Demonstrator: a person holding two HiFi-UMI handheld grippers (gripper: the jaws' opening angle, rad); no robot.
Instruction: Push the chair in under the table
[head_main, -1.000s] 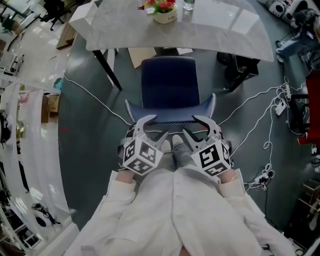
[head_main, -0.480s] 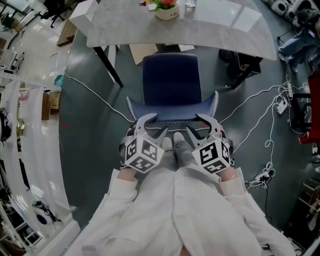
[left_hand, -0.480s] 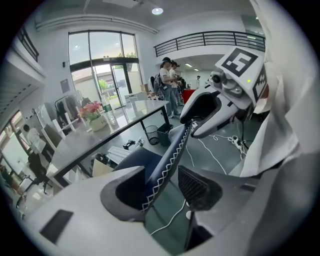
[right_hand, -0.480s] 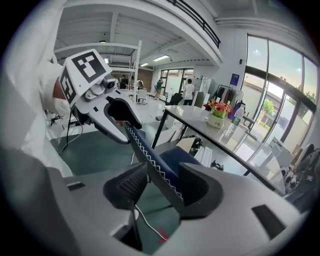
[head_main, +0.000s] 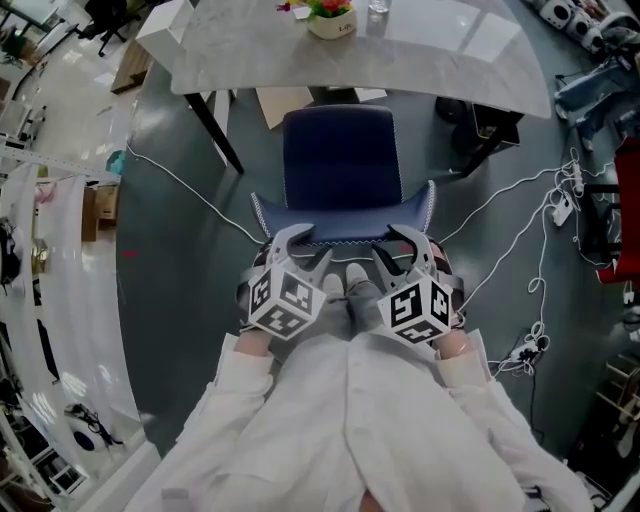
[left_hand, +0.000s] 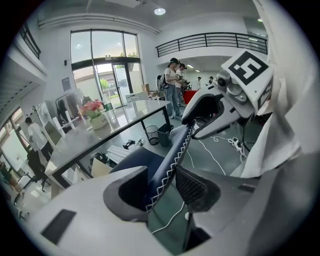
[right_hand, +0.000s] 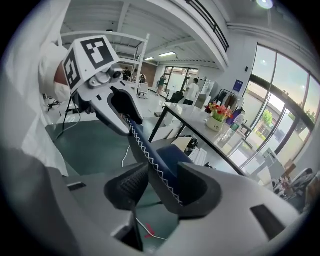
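Right now the dark blue chair (head_main: 340, 165) stands on the grey-green floor (head_main: 180, 250), facing the grey stone-look surface (head_main: 450, 60). The far edge of its seat lies about level with the surface's near edge, so most of the seat is out in the open, between the surface's black legs. The person stands just behind the chair, white sleeves (head_main: 250, 400) reaching forward, a gripper in each hand set on the top edge of the backrest (head_main: 345, 235), which is trimmed with white zigzag stitching. The left gripper (head_main: 305, 248) sits at the left end of that edge. Its jaws have just been closing, with the stitched edge between them, and they now lie against both faces of the padding. The right gripper (head_main: 392, 248) sits at the right end, its jaws clamped on the same edge. Both grippers tilt downward. A small pot of red and pink flowers (head_main: 332, 18) rests on the far part of the surface, and white cables (head_main: 530, 260) trail over the floor to the right.
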